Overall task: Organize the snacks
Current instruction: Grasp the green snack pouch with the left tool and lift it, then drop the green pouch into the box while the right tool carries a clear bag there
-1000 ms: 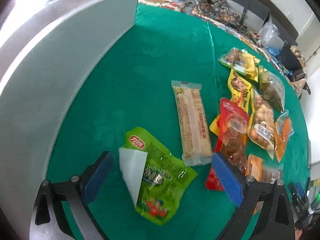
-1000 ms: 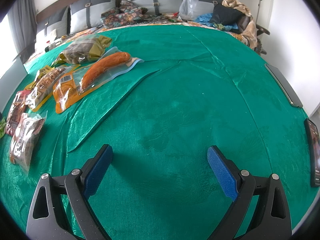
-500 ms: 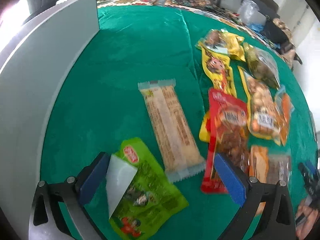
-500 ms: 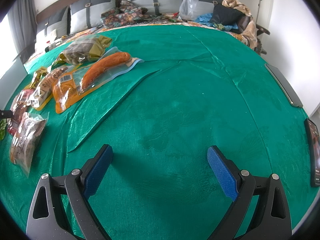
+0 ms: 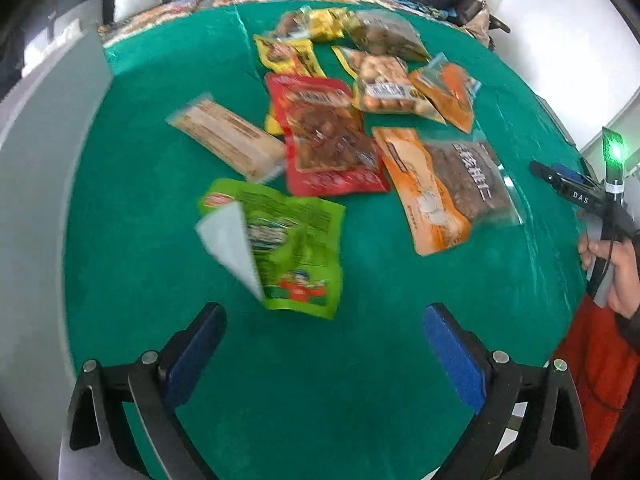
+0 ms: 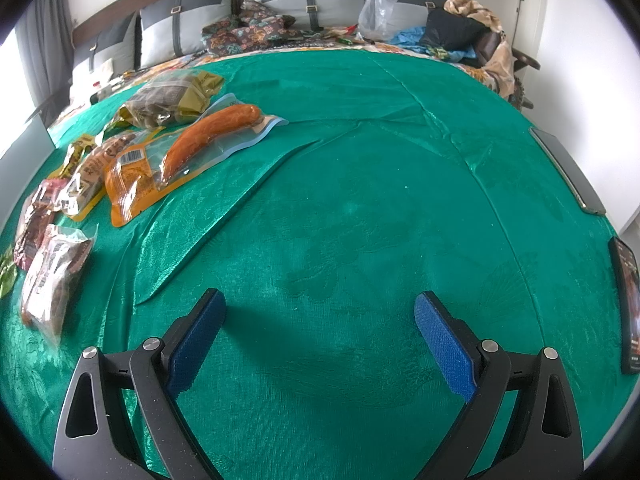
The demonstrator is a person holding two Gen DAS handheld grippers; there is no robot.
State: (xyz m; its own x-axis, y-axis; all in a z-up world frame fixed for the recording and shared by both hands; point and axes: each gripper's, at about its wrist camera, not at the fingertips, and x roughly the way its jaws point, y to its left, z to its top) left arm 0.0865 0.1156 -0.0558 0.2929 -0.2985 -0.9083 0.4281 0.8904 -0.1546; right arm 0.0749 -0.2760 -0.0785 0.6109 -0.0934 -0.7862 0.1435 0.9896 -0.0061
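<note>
Green cloth [image 6: 360,200]; grey cushions [image 6: 304,0] behind

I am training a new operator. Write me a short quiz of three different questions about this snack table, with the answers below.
1. True or false: the left tool is shut on the green snack packet.
2. Multiple choice: what lies between the fingers of the right tool? A) the sausage pack B) only the green tablecloth C) a phone
3. Fill in: the red snack packet lies just beyond the green one, touching the long ____ bar.

Key
1. False: its jaws stand wide open, with the packet just ahead of them.
2. B
3. beige
</note>
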